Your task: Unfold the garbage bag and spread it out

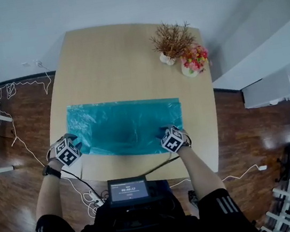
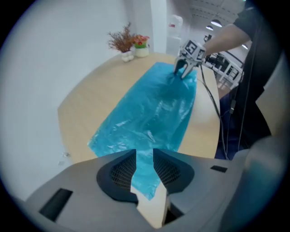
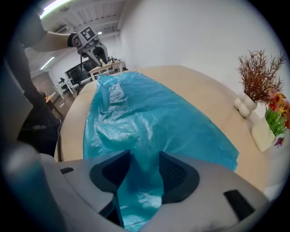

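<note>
Head cam: high up, facing steeply down. It takes in the whole pale wooden tabletop [image 1: 120, 57] from well back. Left gripper cam: rides on the left tongs [image 2: 145, 156], v. close to the thin teal plastic garbage bag [image 2: 154, 108]. It looks low along the bag's length twd the right tongs [image 2: 182, 73] at the far end. Right gripper cam: rides on the right tongs, equally close & low, facing the opposite way along the bag twd the left tongs. So each gripper cam sees the other's tongs. All 3 views share the bag, the tabletop & two corner plants: a dried brown twig bunch in a white pot [image 1: 170, 41] and a pink-flowered plant in a white pot [image 1: 194, 61].
</note>
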`<state>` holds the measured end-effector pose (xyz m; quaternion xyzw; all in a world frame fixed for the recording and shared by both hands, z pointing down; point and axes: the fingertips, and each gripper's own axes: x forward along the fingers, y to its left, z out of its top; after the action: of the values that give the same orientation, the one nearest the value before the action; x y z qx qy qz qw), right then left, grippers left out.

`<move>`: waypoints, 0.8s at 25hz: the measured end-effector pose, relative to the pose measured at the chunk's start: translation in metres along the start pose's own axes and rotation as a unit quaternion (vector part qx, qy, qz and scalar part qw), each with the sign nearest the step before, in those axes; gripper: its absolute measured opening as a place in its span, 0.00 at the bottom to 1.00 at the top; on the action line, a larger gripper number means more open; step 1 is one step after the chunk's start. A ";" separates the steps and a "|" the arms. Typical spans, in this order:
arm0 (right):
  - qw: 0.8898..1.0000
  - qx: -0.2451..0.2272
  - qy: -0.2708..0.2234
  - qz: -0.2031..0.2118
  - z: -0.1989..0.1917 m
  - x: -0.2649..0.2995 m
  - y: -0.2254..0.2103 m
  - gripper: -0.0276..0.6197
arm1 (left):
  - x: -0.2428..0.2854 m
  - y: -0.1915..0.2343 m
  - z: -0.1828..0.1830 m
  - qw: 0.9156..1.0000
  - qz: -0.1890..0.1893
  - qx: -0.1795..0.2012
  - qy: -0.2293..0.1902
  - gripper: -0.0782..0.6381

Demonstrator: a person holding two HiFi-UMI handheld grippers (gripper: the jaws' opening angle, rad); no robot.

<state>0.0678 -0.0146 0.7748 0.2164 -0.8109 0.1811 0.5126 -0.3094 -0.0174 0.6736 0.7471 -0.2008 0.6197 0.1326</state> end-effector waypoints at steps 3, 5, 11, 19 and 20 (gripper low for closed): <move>1.000 0.001 -0.003 -0.001 -0.002 -0.001 0.000 0.41 | 0.009 0.036 0.031 0.998 0.019 -0.042 -0.032 0.28; 1.000 0.000 -0.007 -0.005 0.001 -0.003 0.000 0.41 | 0.023 0.055 0.052 0.996 0.023 -0.068 -0.046 0.28; 1.000 0.008 -0.007 -0.001 0.001 0.001 0.001 0.41 | 0.088 0.090 0.088 0.995 0.026 -0.089 -0.030 0.28; 1.000 0.002 -0.012 0.000 0.003 -0.002 0.000 0.41 | 0.120 0.093 0.079 0.995 0.026 -0.095 0.025 0.26; 1.000 0.003 -0.013 0.002 0.002 -0.002 0.000 0.41 | 0.124 0.090 0.082 0.995 0.017 -0.093 0.016 0.25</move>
<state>0.0670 -0.0153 0.7726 0.2187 -0.8174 0.1817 0.5010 -0.2611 -0.1504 0.7742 0.7177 -0.2682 0.6127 0.1938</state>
